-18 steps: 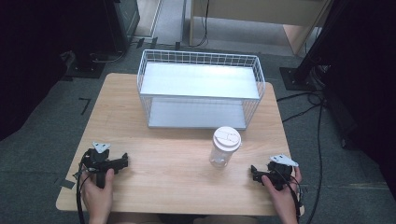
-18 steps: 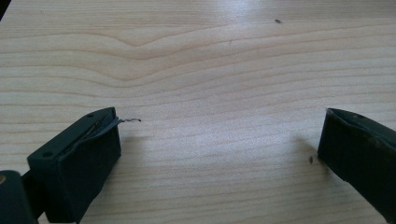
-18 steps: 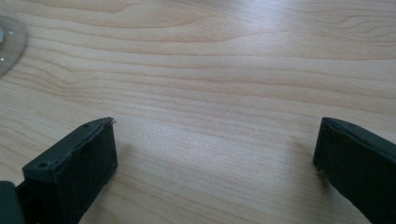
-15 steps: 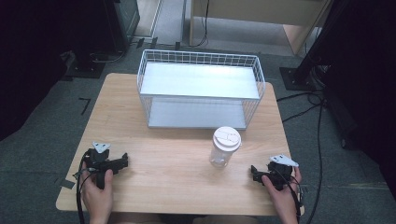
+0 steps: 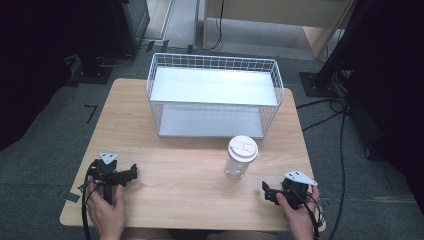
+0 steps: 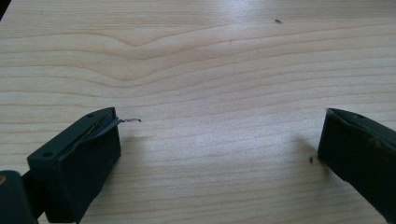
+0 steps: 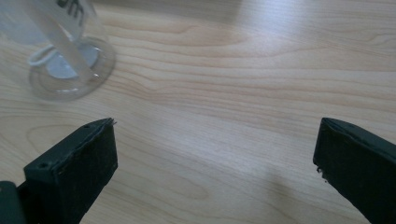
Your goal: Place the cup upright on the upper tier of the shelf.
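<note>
High view: we see a wooden desk point(image 5: 190, 165) with a white wire basket point(image 5: 215, 97) at its far edge. A clear cup point(image 5: 241, 157) with a white lid stands upright just in front of the basket, toward the right edge. Our left tool point(image 5: 131, 172) rests near the front left corner, well apart from the cup. Our right tool point(image 5: 265, 190) rests near the front right corner, close to the cup but not touching it. In the gripper views, each tool has its jaws spread wide over bare wood, pinching nothing.
</note>
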`<state>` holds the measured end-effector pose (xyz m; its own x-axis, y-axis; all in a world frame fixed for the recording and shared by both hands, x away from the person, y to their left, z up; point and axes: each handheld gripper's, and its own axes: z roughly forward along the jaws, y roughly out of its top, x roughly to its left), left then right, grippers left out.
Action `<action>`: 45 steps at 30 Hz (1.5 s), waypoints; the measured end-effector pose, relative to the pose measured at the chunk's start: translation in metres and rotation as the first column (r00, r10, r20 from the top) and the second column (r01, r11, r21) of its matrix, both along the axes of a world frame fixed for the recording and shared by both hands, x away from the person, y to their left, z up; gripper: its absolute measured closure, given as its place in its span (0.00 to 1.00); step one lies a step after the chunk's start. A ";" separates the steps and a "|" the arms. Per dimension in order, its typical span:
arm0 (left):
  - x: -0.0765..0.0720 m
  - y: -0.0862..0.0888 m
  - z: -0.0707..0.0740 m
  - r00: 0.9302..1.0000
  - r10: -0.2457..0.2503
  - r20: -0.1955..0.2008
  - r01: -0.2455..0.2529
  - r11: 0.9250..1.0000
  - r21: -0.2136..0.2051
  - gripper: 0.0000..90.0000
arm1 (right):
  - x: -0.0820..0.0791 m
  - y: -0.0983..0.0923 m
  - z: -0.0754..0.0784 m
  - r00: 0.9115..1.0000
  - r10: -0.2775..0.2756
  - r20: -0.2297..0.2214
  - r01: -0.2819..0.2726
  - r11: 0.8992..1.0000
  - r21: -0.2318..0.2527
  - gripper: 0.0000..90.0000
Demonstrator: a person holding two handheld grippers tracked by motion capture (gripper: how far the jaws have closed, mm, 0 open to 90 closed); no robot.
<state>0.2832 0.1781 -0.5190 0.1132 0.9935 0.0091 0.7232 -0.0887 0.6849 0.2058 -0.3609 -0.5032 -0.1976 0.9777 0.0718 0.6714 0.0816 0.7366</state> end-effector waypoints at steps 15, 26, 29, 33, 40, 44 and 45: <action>0.000 0.000 0.000 1.000 0.000 0.000 0.000 1.000 0.000 0.00 | 0.002 0.028 0.014 0.995 0.097 0.025 -0.098 0.994 0.045 0.00; 0.000 0.000 0.000 1.000 0.000 0.000 0.000 1.000 0.000 0.00 | 0.009 0.054 0.019 0.986 0.160 0.054 -0.164 0.984 0.071 0.00; 0.000 0.000 0.000 1.000 0.000 0.000 0.000 1.000 0.000 0.00 | 0.010 0.059 0.020 0.984 0.167 0.059 -0.171 0.982 0.079 0.00; 0.000 0.000 0.000 1.000 0.000 0.000 0.000 1.000 0.000 0.00 | 0.014 0.070 0.020 0.980 0.182 0.081 -0.190 0.976 0.109 0.00; 0.000 0.000 0.000 1.000 0.000 0.000 0.000 1.000 0.000 0.00 | 0.020 0.083 0.022 0.978 0.173 0.113 -0.188 0.972 0.138 0.02; 0.000 0.000 0.000 1.000 0.000 0.000 0.000 1.000 0.000 0.00 | 0.021 0.090 0.023 0.977 0.130 0.167 -0.152 0.981 0.124 0.11; 0.000 0.000 0.000 1.000 0.000 0.000 0.000 1.000 0.000 0.00 | 0.021 0.090 0.023 0.977 0.130 0.167 -0.152 0.981 0.124 0.11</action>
